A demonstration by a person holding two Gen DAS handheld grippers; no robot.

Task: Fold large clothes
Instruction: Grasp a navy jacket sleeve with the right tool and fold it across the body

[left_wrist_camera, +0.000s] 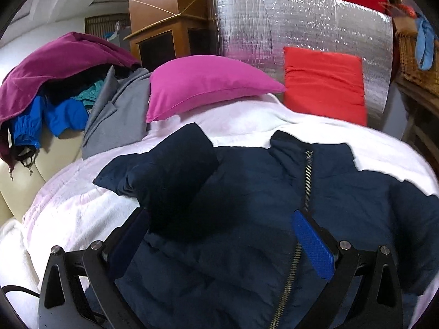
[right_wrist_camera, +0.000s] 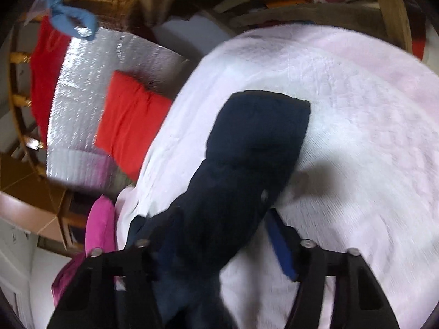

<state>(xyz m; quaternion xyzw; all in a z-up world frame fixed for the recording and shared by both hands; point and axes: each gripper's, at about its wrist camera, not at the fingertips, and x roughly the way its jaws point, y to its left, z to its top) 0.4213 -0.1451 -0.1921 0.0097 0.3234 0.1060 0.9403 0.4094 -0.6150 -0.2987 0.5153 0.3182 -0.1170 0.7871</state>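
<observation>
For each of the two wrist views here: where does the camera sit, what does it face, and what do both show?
Left wrist: behind the left gripper, over the navy jacket, facing the pink pillow.
Right wrist: behind the right gripper, looking along a jacket sleeve on the white blanket.
Shared: jacket, blanket, red cushion, pink pillow.

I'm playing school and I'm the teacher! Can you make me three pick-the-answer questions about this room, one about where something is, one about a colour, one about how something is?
1. Where does the navy jacket lie?
A. on the white blanket
B. on the floor
C. in a wardrobe

2. What colour is the pillow beside the red cushion?
A. green
B. pink
C. yellow

3. How is the jacket's zipper?
A. torn out
B. zipped shut
C. undone

Answers: 1 A, the jacket spreads over the blanket. 2 B, the pillow is bright pink. 3 C, one loose row of teeth runs along the open edge.
</observation>
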